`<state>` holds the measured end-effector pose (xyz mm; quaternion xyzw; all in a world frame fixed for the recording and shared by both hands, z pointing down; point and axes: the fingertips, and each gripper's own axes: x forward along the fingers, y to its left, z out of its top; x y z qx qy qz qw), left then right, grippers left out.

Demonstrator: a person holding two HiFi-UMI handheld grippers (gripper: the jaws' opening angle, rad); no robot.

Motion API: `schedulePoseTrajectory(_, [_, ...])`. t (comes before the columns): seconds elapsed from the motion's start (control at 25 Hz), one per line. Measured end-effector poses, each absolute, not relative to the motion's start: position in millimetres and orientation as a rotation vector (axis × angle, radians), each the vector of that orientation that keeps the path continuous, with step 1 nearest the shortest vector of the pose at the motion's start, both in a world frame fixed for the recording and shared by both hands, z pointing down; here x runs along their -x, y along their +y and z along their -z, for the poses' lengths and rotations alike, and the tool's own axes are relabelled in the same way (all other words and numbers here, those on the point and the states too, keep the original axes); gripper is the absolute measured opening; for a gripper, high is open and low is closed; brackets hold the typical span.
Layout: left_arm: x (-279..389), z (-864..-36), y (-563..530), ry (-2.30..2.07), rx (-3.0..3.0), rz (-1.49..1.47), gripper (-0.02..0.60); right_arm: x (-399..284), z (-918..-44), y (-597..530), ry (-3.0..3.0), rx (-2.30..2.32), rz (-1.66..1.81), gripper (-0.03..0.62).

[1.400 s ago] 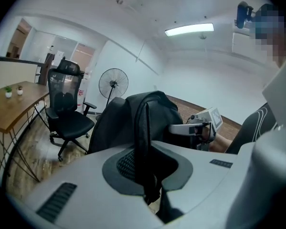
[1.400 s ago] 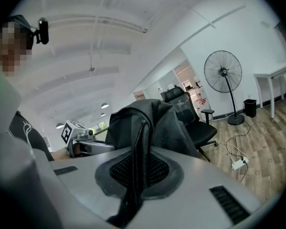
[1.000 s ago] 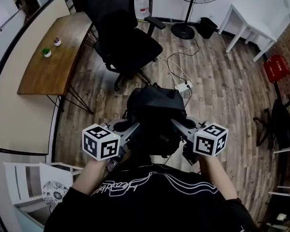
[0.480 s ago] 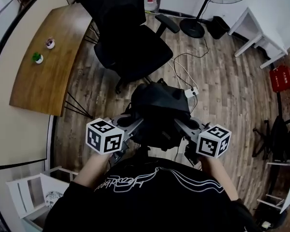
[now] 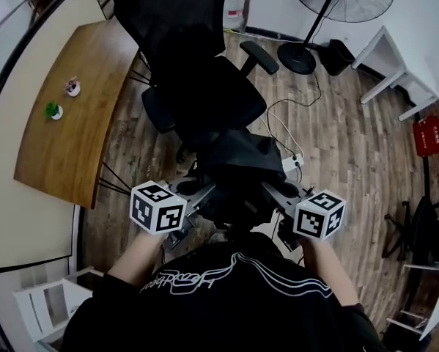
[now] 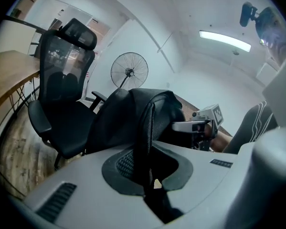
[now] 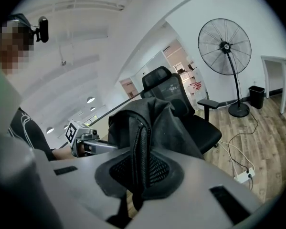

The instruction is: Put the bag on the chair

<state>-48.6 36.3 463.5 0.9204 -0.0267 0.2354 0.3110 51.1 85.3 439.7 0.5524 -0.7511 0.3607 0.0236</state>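
A black bag (image 5: 237,171) hangs in the air between my two grippers, just in front of the black office chair (image 5: 204,94), level with its seat's near edge. My left gripper (image 5: 203,193) is shut on a padded mesh strap (image 6: 145,142) at the bag's left side. At the bag's right side my right gripper (image 5: 273,191) is shut on the other mesh strap (image 7: 139,156). In the left gripper view the bag (image 6: 128,118) covers part of the chair (image 6: 61,109). The right gripper view shows the chair (image 7: 195,120) behind the bag (image 7: 157,120).
A wooden desk (image 5: 72,123) with two small plants stands to the left of the chair. A standing fan (image 5: 336,6) and a white table (image 5: 402,57) are at the far right. A power strip (image 5: 292,163) with cables lies on the floor beside the bag.
The bag and both grippers have come closer to the chair, which now stands larger and nearer in the head view. Both grips on the straps hold as before.
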Motion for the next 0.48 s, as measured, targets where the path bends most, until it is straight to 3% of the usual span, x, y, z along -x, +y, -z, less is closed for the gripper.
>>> schedulePoseTrajectory(0.48, [-12,-469,-68,-0.263,-2.391,-0.644,0.043,-118,-451,-31,-2.441,-1.508,-1.225,0.004])
